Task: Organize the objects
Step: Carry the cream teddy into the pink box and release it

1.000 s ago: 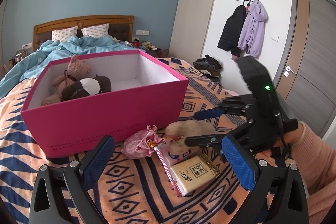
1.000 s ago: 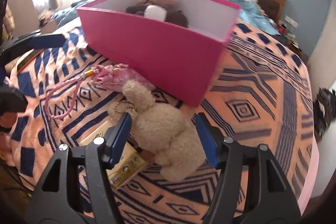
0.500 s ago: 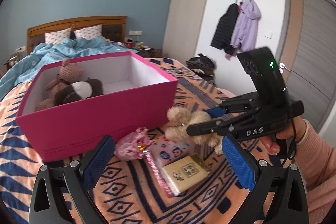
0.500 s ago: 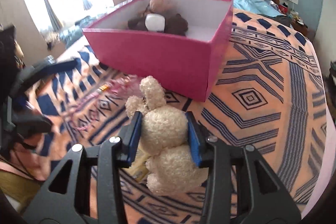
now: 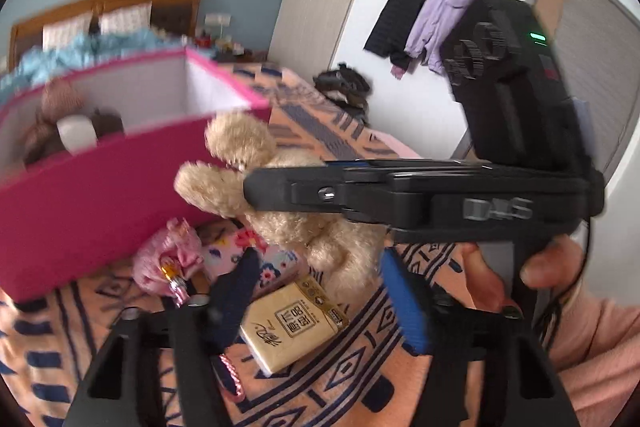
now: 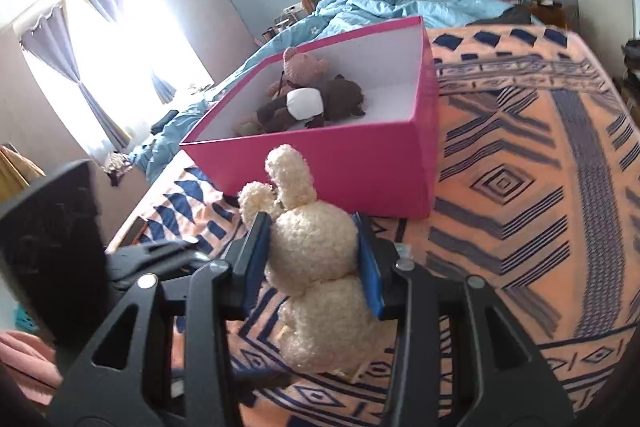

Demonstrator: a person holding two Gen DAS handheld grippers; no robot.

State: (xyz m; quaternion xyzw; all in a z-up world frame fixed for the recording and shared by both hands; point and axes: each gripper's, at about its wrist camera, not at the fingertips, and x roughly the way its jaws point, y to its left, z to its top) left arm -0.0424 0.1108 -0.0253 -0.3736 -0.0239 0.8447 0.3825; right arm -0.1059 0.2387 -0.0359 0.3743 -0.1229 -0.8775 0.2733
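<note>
Bunny (image 6: 312, 247) clamped in right fingers (image 6: 370, 267), short of box (image 6: 344, 167); left fingers (image 5: 404, 303) closing around packet (image 5: 294, 323). Next, probably: lift over rim, release.

Both grippers are built of black frames with silver screws and blue pads (image 6: 370, 267). A peach-pink sleeve (image 5: 600, 339) is worn.

The open-topped pink cardboard box (image 6: 352, 167) has bare white floor at its right half; two brown plush bears (image 6: 308, 99) crowd its left. Its near wall stands just beyond the held cream plush rabbit (image 6: 312, 243).
</note>
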